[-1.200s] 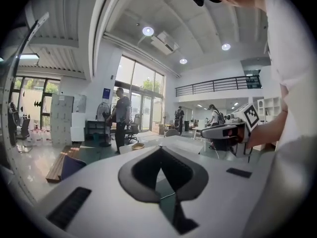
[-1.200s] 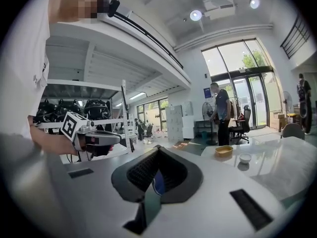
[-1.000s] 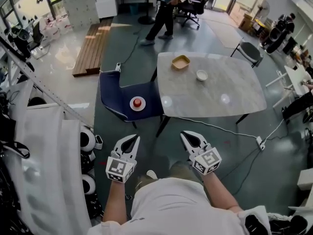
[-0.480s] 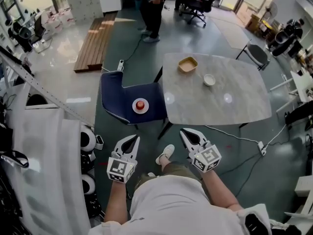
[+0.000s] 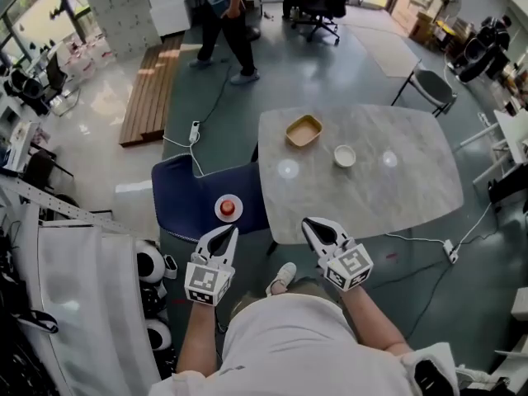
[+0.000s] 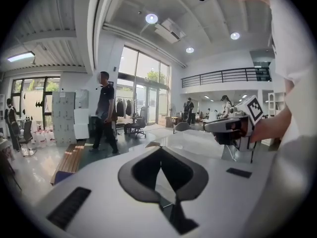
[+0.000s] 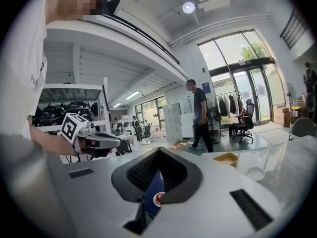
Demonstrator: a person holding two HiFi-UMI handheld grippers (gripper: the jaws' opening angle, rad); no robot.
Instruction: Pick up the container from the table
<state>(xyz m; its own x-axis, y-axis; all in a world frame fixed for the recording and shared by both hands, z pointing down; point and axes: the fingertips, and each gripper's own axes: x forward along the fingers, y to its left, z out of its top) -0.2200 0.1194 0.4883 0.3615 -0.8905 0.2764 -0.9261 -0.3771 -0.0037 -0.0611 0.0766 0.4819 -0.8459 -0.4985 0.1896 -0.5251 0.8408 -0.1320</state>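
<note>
White plastic sits nearest, just ahead of my chest. My left hand-held gripper and my right hand-held gripper both have their jaws together with nothing between them. I hold them roughly level and pointing ahead, which I take as a carrying pose, since the goal is out of reach.

Just past the left one stands a blue chair tucked against the table's near-left corner. On its seat is a plate with something small and red. The right one points at the near edge of the grey table.

The container, a tan square dish, rests on the far left part of the table, well apart from both hand-held grippers. A white bowl stands near it to the right. Nothing is grasped yet, so I judge I must close in and spread a pair of jaws first. Farthest off, a person crosses the floor.
</note>
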